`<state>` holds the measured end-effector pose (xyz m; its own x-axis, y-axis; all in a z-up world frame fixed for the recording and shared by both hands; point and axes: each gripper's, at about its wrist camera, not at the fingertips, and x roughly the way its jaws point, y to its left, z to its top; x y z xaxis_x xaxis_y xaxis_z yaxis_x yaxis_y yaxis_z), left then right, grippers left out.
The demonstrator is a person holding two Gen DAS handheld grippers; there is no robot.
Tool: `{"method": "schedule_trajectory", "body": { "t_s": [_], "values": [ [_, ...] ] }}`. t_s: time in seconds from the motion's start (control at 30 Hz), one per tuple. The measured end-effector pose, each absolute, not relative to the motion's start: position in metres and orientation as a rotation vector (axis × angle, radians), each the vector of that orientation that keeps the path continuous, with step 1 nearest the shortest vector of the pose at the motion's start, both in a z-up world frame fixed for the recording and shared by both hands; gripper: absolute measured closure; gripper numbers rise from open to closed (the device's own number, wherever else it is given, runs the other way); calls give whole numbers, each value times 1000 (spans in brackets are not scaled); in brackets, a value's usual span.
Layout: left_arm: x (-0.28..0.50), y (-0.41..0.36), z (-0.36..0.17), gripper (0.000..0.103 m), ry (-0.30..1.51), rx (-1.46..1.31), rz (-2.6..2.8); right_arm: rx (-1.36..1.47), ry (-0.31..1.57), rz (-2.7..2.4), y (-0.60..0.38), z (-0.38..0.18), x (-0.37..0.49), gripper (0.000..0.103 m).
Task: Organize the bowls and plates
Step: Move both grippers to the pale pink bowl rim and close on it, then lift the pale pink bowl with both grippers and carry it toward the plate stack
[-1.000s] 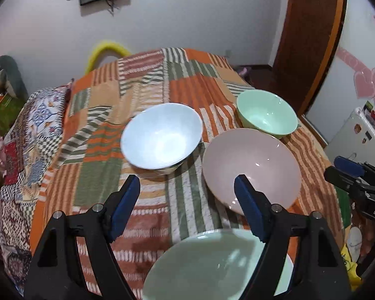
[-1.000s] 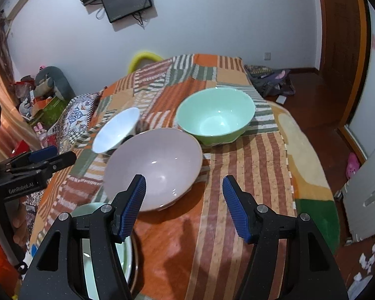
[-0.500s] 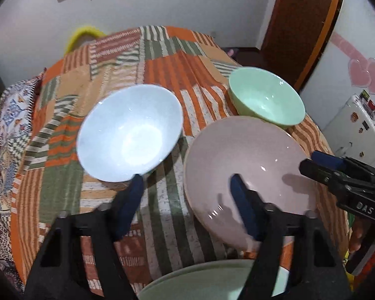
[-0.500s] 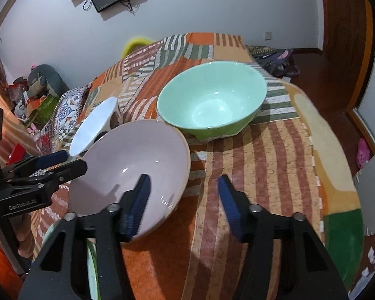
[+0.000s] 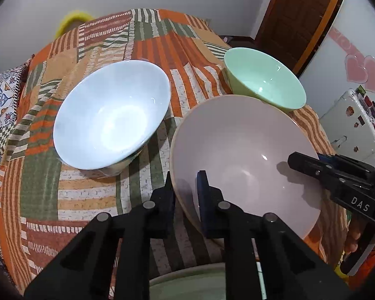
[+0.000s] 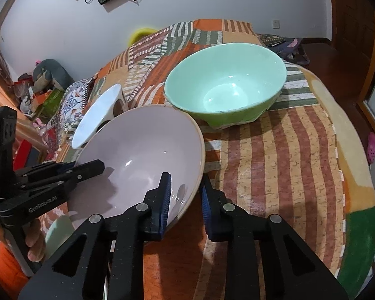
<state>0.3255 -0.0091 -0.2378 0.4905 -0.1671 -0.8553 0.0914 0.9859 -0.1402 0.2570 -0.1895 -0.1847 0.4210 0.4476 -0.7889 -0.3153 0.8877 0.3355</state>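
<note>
1. The left gripper is clamped on the near-left rim of the pink bowl — one finger inside the bowl, the other outside against its wall.
2. The right gripper pinches the same pink bowl at its opposite rim, blue pads on either side of the wall.
3. The pink bowl sits tilted between the two grippers, over the striped patchwork cloth.
4. The white bowl rests on the cloth just left of the pink one, leaning a little.
5. The green bowl stands behind the pink bowl, close to its far rim.
6. A pale green dish shows at the bottom edge of the left view — only its rim is visible.
</note>
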Motion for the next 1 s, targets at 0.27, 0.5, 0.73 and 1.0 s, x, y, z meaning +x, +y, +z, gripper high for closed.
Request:
{"method": "schedule_trajectory", "body": {
  "t_s": [0.27, 0.5, 0.73, 1.0],
  "values": [
    [312, -5, -227, 88, 1042, -126, -162, 143, 1033, 468, -187, -178, 251, 82],
    [284, -2, -203, 88, 996, -121, -148, 144, 1011, 485, -184, -164, 240, 82],
    [255, 5, -176, 88, 951, -131, -129, 125, 957, 509, -176, -138, 222, 82],
    [215, 13, -147, 88, 902, -144, -108, 100, 908, 542, -166, -114, 197, 82]
  ]
}}
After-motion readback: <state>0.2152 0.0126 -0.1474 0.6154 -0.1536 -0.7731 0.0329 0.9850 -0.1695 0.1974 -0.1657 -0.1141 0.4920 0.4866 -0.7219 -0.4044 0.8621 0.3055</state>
